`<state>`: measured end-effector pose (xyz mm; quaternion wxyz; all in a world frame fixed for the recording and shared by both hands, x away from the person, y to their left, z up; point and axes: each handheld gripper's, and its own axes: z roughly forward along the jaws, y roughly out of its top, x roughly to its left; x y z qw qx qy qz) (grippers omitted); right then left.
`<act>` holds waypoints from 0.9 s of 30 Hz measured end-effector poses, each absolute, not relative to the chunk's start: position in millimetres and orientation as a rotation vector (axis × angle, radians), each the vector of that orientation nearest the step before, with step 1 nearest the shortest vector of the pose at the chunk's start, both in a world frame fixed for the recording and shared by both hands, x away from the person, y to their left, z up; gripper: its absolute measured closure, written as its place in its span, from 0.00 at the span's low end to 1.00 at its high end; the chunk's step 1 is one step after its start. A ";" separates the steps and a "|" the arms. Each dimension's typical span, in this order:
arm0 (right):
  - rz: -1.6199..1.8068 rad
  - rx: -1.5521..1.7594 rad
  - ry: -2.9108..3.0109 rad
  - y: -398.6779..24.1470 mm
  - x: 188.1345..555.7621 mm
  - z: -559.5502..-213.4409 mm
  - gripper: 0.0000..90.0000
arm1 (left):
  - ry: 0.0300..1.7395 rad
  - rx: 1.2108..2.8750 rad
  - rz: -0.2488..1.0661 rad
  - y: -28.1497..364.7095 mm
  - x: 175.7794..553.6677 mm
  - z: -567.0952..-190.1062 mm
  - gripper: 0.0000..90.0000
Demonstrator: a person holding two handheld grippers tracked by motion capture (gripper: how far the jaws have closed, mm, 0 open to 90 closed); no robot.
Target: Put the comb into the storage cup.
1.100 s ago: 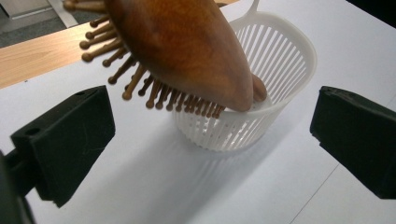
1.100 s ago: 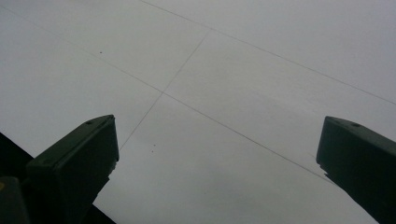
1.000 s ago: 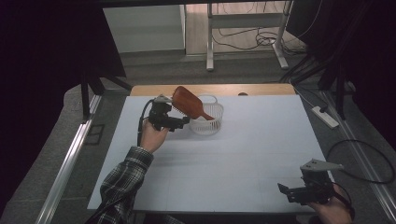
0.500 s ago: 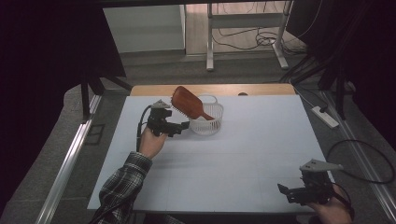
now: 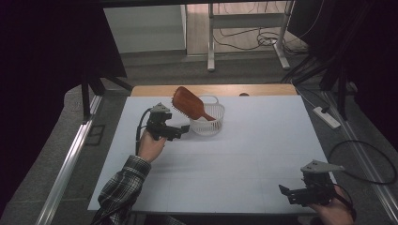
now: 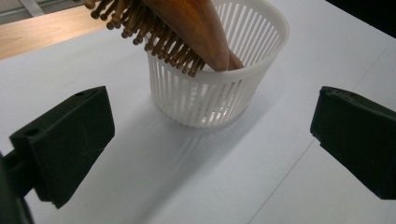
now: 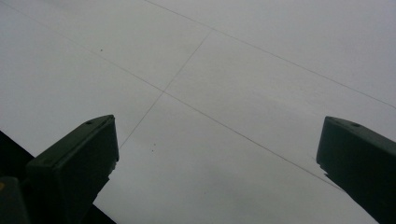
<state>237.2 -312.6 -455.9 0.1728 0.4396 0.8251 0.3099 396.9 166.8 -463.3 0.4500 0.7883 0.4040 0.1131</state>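
Left gripper (image 5: 182,132): black body, grey three-cornered plate on top, black cable trailing from it; blocky matt black jaws. Left sleeve (image 5: 123,187): dark plaid with pale lines. Right gripper (image 5: 285,192): same black build, grey plate, dark blocky jaws with a small hole each.

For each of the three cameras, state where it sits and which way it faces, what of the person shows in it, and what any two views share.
High view: fixed above the person's side, facing forward and down on the table; shows the left gripper, right gripper, both hands, a plaid sleeve.
Left gripper view: rides the left gripper, looking between its parted jaws at the white basket and wooden hairbrush.
Right gripper view: rides the right gripper, jaws parted, aimed down at bare table.
Shared: high and left gripper views both show basket and hairbrush.
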 end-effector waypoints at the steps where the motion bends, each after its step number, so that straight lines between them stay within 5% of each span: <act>1: 0.880 1.246 2.340 -312.6 237.1 -455.8 0.00 | 0.998 1.950 0.280 167.0 396.3 -463.2 0.00; 27: 0.883 1.237 2.346 -312.3 236.9 -455.7 0.00 | 0.996 1.957 0.255 183.4 370.8 -462.0 0.00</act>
